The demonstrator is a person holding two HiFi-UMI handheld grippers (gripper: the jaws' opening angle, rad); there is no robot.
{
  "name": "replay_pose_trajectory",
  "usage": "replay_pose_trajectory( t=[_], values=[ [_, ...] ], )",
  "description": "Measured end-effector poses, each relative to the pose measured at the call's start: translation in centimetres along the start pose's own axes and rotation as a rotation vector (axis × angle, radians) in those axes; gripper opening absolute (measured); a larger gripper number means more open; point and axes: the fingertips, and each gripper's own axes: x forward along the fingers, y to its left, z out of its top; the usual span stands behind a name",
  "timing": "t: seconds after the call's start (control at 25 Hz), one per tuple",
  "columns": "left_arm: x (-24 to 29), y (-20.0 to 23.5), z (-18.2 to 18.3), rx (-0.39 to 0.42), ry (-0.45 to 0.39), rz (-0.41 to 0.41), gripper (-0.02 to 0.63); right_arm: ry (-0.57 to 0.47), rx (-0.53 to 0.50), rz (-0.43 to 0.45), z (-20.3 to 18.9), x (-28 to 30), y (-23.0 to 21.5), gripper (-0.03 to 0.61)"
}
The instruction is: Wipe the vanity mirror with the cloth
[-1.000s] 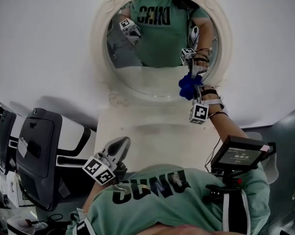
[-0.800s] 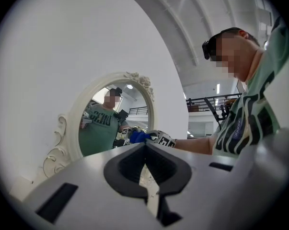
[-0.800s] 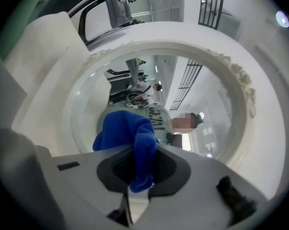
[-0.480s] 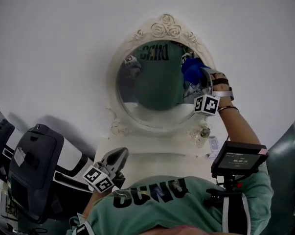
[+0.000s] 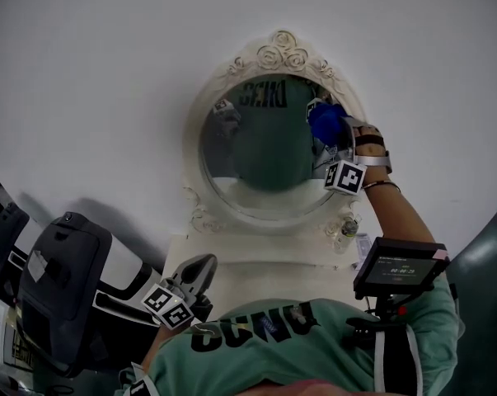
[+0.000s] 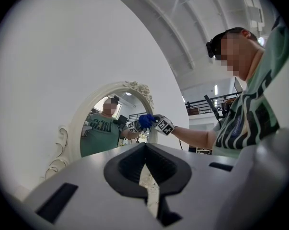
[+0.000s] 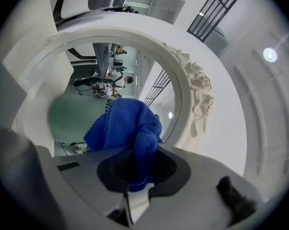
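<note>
An oval vanity mirror in an ornate cream frame stands against the white wall. My right gripper is shut on a bunched blue cloth, which presses on the glass at the upper right, close to the frame. In the right gripper view the cloth bulges out of the jaws against the mirror. My left gripper hangs low by my torso, shut and holding nothing. The left gripper view shows it pointing at the mirror from a distance.
A white vanity top lies below the mirror, with a small glass jar at its right back corner. A black and white chair stands at the left. A small screen is mounted at my chest on the right.
My right gripper has carried the cloth from the mirror's lower right edge up to its upper right. The head view has tilted up. The left gripper has hardly moved.
</note>
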Motion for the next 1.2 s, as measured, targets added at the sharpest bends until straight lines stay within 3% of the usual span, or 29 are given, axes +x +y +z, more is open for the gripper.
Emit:
replay_pose_trajectory(
  t=[0.32,0.56,0.88,1.2],
  values=[
    [-0.1,-0.1,-0.9,-0.012,0.033,0.001,0.009,0.010,0.069,0.009,-1.4,-1.6,2.4,0.049],
    [0.9,0.3,-2.4,-0.039,0.094,-0.006,0.009,0.036,0.112,0.083,-3.5,-3.6,8.5,0.048],
    [2.7,-1.1,-7.0,-0.121,0.221,-0.050,0.009,0.054,0.159,0.271,-4.5,-7.9,20.0,0.049],
    [1.8,-2.4,-8.4,-0.171,0.277,-0.021,0.009,0.025,0.192,0.525,-0.2,-11.5,30.5,0.049]
  ],
)
